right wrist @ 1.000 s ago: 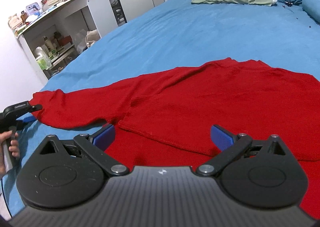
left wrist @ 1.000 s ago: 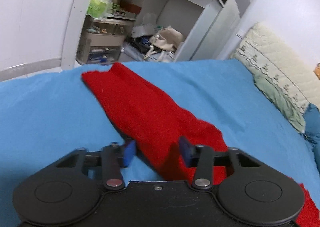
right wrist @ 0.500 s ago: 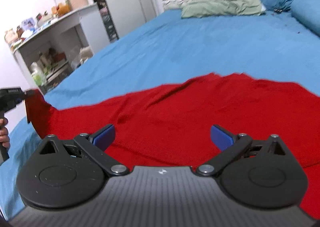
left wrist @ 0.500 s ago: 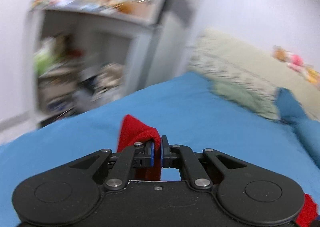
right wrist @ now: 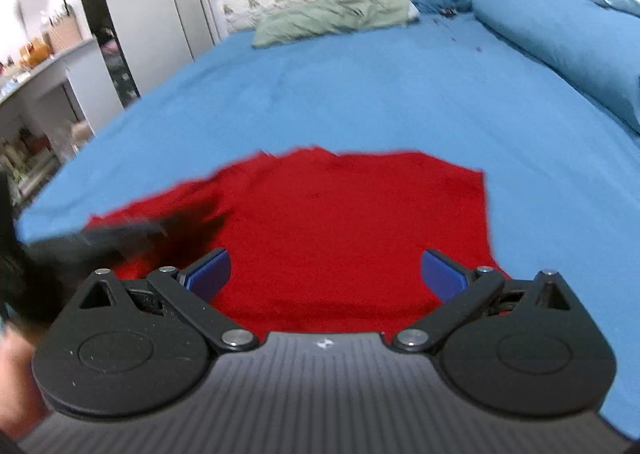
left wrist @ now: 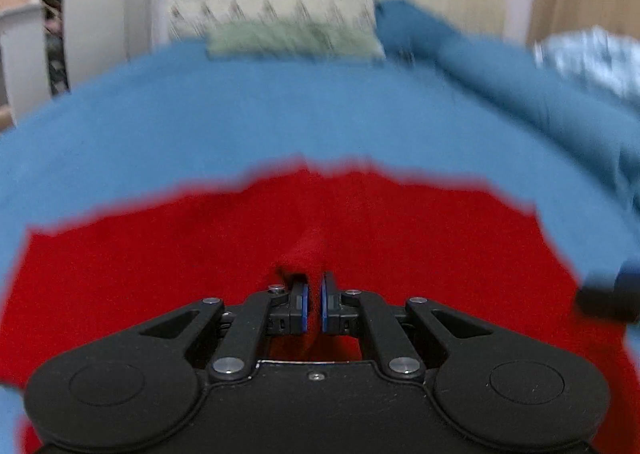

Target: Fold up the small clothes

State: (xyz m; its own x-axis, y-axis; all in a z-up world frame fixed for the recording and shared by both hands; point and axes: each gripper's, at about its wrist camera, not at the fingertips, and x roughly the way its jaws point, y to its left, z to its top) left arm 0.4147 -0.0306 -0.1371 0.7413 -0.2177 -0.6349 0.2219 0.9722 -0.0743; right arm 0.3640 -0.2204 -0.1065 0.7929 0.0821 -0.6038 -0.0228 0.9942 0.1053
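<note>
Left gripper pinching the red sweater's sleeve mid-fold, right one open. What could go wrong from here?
1. The left gripper pinches only a thin ridge of the red sweater; the knit could slip out before the fold lands.
2. The right gripper hangs open over the sweater and pins nothing, so the body may drag across the blue sheet and bunch.
3. In the right wrist view the left gripper is close by, so they might collide.
</note>
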